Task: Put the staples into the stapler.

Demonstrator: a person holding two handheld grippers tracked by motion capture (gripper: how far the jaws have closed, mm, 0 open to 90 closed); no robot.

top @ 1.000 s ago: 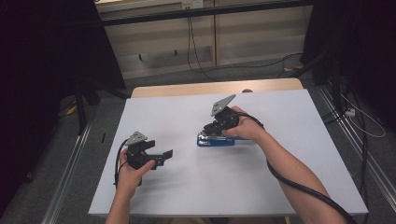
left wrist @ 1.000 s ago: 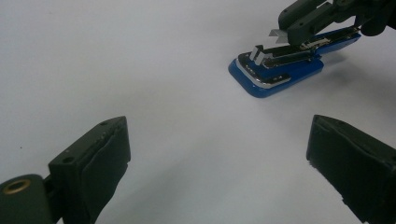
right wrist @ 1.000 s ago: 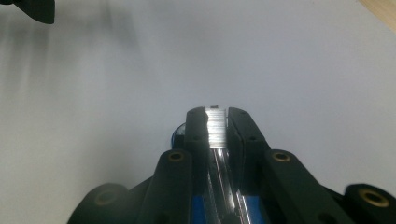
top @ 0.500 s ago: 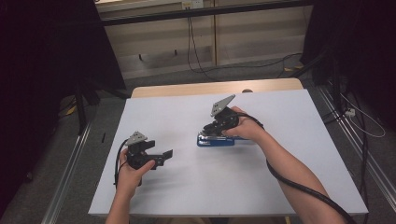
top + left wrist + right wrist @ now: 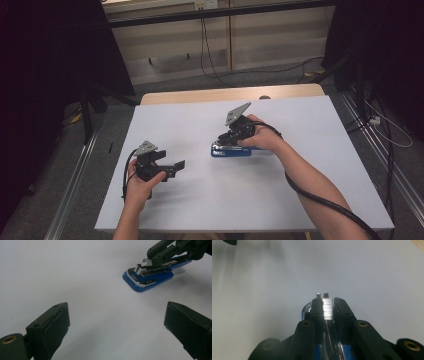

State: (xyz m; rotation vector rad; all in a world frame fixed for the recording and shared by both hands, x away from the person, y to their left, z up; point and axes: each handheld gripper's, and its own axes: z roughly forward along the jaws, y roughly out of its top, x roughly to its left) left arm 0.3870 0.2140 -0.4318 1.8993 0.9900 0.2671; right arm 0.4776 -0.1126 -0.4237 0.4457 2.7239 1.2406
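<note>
A blue stapler (image 5: 231, 150) with a shiny metal top lies flat on the white table (image 5: 300, 125) near its middle. My right gripper (image 5: 226, 141) is shut on the stapler's metal upper part (image 5: 327, 308), its jaws pressed against both sides. In the left gripper view the stapler (image 5: 147, 277) lies ahead at the upper right, with the right gripper's jaws on top of it. My left gripper (image 5: 176, 169) rests at the table's front left, open with nothing between its jaws, pointing right toward the stapler. Its pads (image 5: 56, 325) stand wide apart.
The white table has a wooden strip (image 5: 230, 94) along its far edge. Cables trail from both grippers. Dark curtains and metal floor rails (image 5: 75, 175) flank the table, and wires lie on the floor behind it.
</note>
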